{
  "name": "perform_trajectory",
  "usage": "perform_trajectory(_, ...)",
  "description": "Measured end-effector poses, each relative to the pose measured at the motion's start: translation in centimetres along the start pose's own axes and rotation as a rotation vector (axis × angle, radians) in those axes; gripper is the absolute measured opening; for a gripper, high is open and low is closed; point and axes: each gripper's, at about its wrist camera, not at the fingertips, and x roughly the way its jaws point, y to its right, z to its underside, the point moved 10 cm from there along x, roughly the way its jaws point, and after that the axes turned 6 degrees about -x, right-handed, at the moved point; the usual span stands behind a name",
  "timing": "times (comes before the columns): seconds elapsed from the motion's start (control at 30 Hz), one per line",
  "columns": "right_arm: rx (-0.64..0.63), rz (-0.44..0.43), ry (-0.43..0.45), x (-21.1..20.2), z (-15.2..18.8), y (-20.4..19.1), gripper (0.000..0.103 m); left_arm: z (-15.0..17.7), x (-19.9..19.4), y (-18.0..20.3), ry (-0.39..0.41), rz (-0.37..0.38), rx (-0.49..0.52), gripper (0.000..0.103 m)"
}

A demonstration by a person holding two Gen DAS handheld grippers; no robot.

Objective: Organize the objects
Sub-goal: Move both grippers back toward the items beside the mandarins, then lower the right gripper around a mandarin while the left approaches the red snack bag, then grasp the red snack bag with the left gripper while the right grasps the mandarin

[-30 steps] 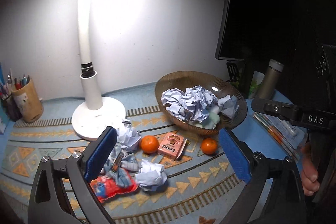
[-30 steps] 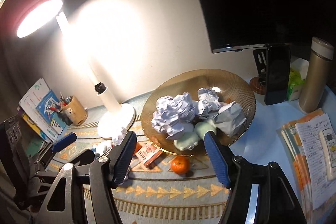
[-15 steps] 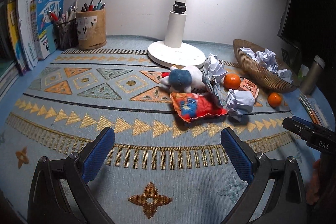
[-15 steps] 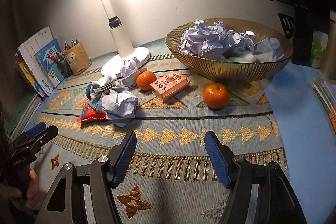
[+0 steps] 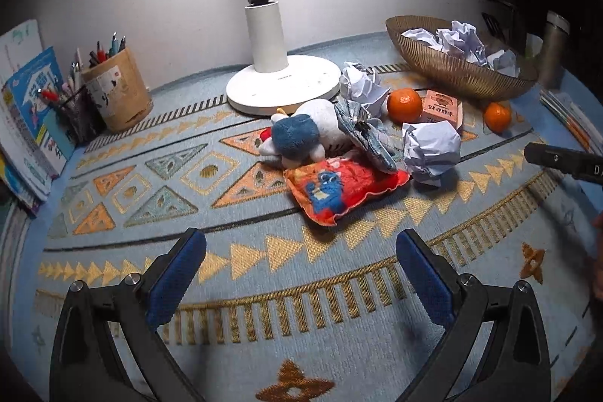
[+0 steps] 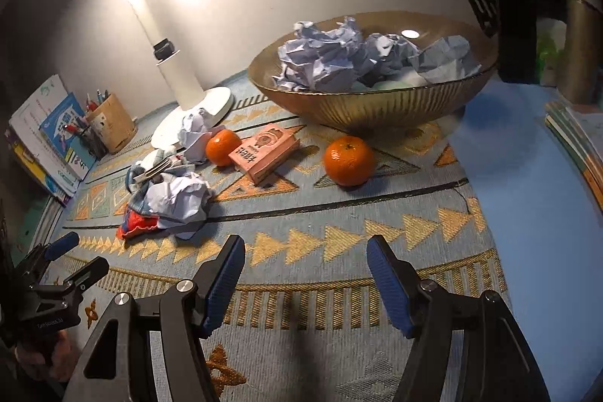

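**Both grippers hang empty over the cluttered mat**

The left gripper point(image 5: 301, 274) hovers low over the patterned mat point(image 5: 233, 274), its blue-padded fingers point(image 5: 177, 274) spread wide with nothing between them. The right gripper point(image 6: 305, 281) does the same, fingers point(image 6: 222, 277) parted and empty above the mat's near edge.

From the left gripper, the heap of things lies at twelve to one o'clock: a red-and-blue snack packet point(image 5: 339, 187) nearest, touching a blue and white plush toy point(image 5: 301, 134) and a striped cloth point(image 5: 369, 138) behind it. A crumpled paper ball point(image 5: 433, 149) rests against the cloth; another paper ball point(image 5: 361, 85) leans on the base of the white desk lamp point(image 5: 282, 85). A tangerine point(image 5: 404, 105) sits just beside a small pink carton point(image 5: 443, 108), with a second tangerine point(image 5: 497, 116) apart from them at two o'clock, near the ribbed brown bowl point(image 5: 452, 74), which holds more crumpled paper point(image 6: 339, 59).

At ten o'clock a pen cup point(image 5: 117, 93) stands near upright books point(image 5: 34, 123) at the surface's far-left edge.
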Motion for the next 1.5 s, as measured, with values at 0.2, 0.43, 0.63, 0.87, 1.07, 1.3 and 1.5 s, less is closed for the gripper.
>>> perform_trajectory(0.2, 0.085, 0.042, -0.037, 1.9, -2.1, 2.8, 0.066, -2.6, 3.3, 0.7, -0.02, 0.107, 0.117, 0.101)
perform_trajectory(0.43, 0.038, 0.09, -0.046, 4.6, -4.8, 2.6, 0.066, -2.3, 3.9, 2.7, -0.064, 0.25, 0.127, 0.093)
perform_trajectory(0.63, 0.001, 0.104, -0.063, 6.0, -5.2, 2.5, 0.046, 0.1, 1.7, 6.2, -0.129, 0.414, 0.177, 0.088)
perform_trajectory(0.87, -0.002, 0.088, -0.056, 5.7, -5.2, 2.5, 0.041, -2.2, 3.4, 3.3, -0.098, 0.29, 0.214, 0.088)
perform_trajectory(1.07, 0.035, 0.051, -0.046, 5.3, -5.0, 2.9, 0.041, -1.0, 5.7, 4.1, -0.17, 0.324, 0.226, 0.086)
perform_trajectory(1.3, 0.013, 0.046, -0.041, 5.1, -5.1, 2.6, 0.04, -0.1, 1.2, 5.6, -0.134, 0.448, 0.185, 0.086)
perform_trajectory(1.5, 0.02, 0.045, -0.044, 5.3, -5.0, 2.6, 0.039, -0.3, 5.1, 5.2, -0.193, 0.298, 0.201, 0.069)
